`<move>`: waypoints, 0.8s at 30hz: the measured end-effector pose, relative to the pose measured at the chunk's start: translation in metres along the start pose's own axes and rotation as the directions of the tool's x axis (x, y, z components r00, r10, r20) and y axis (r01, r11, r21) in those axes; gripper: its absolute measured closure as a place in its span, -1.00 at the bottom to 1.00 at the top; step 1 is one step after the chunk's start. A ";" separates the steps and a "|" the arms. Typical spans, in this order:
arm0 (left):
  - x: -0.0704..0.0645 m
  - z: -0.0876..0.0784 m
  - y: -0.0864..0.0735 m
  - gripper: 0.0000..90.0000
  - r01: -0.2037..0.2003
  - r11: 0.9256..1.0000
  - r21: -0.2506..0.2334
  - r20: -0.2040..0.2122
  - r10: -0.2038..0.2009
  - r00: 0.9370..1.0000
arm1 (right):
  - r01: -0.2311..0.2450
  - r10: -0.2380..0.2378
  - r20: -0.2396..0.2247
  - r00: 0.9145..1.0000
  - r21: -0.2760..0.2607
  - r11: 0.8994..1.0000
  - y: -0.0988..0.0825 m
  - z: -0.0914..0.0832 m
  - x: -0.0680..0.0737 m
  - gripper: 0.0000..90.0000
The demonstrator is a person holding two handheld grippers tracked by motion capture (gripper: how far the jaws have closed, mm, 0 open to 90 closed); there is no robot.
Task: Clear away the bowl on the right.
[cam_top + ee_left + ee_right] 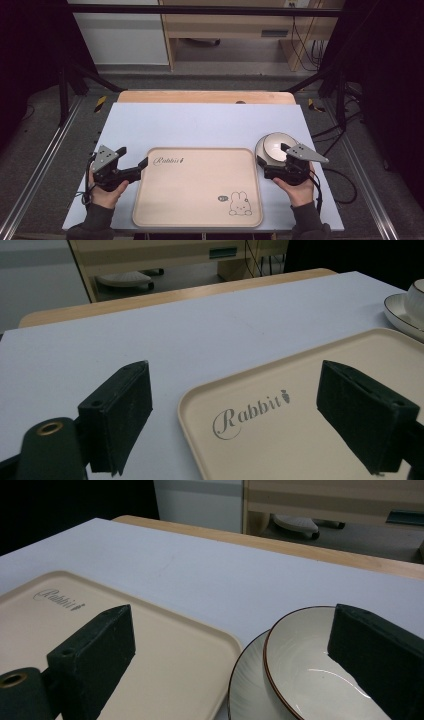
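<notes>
Tabletop (200,125), pale blue-white sheet over a wooden board, carrying all items. Tray (197,187), beige, rectangular with rounded corners, lying flat at the near middle of the tabletop; printed "Rabbit" lettering at its far left corner and a rabbit drawing at its near right corner. Saucer (261,150), pale with a dark rim line, resting on the tabletop just beside the tray's far right corner. Bowl (275,144), white with a brown rim, sitting upright on the saucer. Left gripper (137,167), held in the person's left hand at the tray's left edge, jaws wide apart and holding nothing; in the left gripper view the tray's far left corner lies between them. Right gripper (272,157), held in the right hand just right of the tray, jaws wide apart and empty, standing either side of the bowl in the right gripper view.
</notes>
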State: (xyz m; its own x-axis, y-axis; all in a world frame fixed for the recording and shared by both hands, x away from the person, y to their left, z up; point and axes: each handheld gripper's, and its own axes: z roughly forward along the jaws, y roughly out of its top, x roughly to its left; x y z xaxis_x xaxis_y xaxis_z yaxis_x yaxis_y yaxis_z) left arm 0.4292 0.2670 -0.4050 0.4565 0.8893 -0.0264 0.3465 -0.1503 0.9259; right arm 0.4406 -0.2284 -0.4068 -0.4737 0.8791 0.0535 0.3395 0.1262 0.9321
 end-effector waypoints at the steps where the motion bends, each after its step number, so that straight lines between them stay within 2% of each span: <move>1: 0.000 0.000 0.000 -0.68 -0.001 1.000 -0.002 -0.001 0.001 1.000 | -0.002 0.002 -0.002 1.000 0.000 1.000 0.000 0.000 0.000 -0.88; 14: 0.000 -0.002 0.000 -0.69 -0.003 1.000 -0.005 -0.002 0.003 1.000 | -0.005 0.005 -0.005 1.000 0.018 1.000 -0.001 0.002 0.001 -0.88; 24: 0.005 -0.001 -0.003 -0.69 0.006 1.000 0.005 -0.013 -0.006 1.000 | -0.019 0.019 0.030 0.999 0.007 1.000 0.004 -0.004 -0.007 -0.87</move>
State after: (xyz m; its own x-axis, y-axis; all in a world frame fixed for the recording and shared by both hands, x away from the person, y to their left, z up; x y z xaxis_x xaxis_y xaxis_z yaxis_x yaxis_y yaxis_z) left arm 0.4298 0.2719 -0.4073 0.4442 0.8955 -0.0268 0.3530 -0.1474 0.9239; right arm 0.4420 -0.2355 -0.4017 -0.4430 0.8945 0.0602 0.3544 0.1130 0.9282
